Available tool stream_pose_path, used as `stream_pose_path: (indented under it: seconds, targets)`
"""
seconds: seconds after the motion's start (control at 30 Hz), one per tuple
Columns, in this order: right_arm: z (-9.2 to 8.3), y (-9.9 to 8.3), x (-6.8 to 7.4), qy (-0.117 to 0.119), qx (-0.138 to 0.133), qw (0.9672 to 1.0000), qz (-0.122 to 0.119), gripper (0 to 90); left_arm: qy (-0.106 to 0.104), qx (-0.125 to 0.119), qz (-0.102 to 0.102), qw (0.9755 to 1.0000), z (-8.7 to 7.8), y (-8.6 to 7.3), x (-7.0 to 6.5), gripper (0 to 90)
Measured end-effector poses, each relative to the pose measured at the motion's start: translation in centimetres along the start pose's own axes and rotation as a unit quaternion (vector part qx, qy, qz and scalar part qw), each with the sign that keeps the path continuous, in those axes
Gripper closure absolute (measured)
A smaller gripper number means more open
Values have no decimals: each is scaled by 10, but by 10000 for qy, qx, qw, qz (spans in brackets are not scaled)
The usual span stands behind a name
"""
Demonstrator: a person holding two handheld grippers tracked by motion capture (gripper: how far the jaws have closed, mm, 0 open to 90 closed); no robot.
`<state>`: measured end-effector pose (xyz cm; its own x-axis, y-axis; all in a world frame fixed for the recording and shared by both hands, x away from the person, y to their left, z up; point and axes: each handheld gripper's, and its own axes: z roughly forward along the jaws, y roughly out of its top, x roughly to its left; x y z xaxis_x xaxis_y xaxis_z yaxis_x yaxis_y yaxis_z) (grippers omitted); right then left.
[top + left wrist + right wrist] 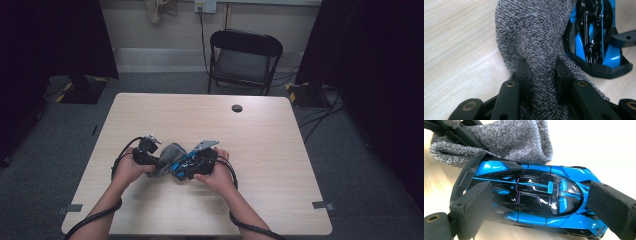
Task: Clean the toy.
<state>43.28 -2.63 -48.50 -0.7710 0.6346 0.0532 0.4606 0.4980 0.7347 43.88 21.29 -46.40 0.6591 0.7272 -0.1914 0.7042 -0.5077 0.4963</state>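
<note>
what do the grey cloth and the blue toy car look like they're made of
The grey cloth looks like soft terry or microfibre: a matte, looped, speckled pile that bunches where the left gripper pinches it. The toy car looks like hard glossy plastic, possibly painted metal: sharp highlights on its blue and black panels, held by the right gripper.

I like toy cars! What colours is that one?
The toy car is bright blue and glossy black, seen best in the right gripper view.
</note>
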Motion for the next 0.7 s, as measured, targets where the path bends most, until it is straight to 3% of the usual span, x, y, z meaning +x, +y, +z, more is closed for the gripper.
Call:
stream_pose_path:
  seconds: [0.43, 0.7]
  targets:
    - [0, 0, 0, -6, -11, 10000, 3, 59, -115, -99, -11, 9999, -13, -24, -1, 701]
    - [0, 0, 0, -10, -21, 10000, 15, 59, 63, -53, -83, 9999, -27, -40, 7, 695]
